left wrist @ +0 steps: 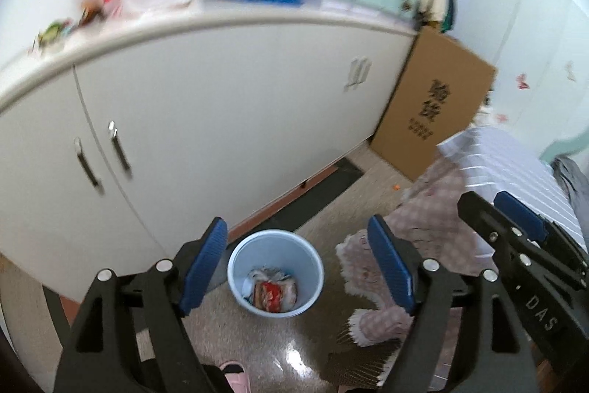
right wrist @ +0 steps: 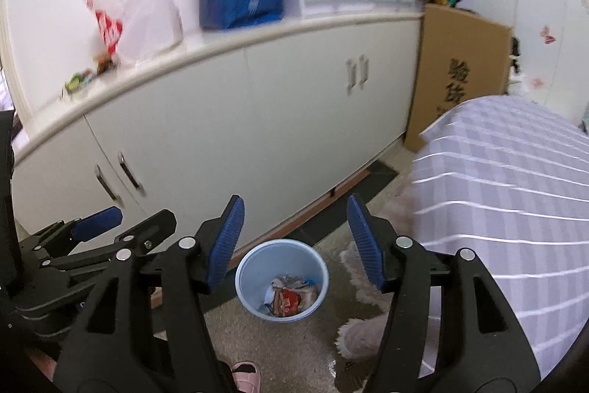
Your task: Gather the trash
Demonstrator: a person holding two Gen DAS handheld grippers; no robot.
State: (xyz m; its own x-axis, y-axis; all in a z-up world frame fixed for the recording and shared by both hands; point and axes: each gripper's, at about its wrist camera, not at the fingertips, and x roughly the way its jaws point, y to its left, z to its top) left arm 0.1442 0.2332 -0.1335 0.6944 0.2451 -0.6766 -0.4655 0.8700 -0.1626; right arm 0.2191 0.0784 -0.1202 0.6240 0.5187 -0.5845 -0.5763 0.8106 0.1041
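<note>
Left hand-held gripper [left wrist: 298, 262]: released, blue pads spread wide with nothing between them.
Right hand-held gripper [right wrist: 296, 240]: released as well, jaws apart and empty; it sits just beside the left one, each showing at the edge of the other's view.
Trash bin [left wrist: 275, 273]: pale blue plastic, on the floor below and ahead of both grippers, framed between the open jaws.
Collected trash [right wrist: 291, 297]: crumpled wrappers, one red, lying at the bottom of the bin.
Remaining trash [left wrist: 51, 34]: small bright wrappers on the tabletop [left wrist: 206, 21] of the white cabinet, up and to the left of the grippers, well apart from them, beside a clear plastic bag [right wrist: 129, 10].
Handling: the wrappers look very light, thin and crinkly, likely slippery; they should crush flat without harm. A pinch across the bunched middle would hold better than an edge, which may slide out.
Pose: both grippers tilt downward toward the floor, side by side, above the bin.
Judgement: a drop looks finished; the next reach probably goes to the tabletop wrappers.
</note>
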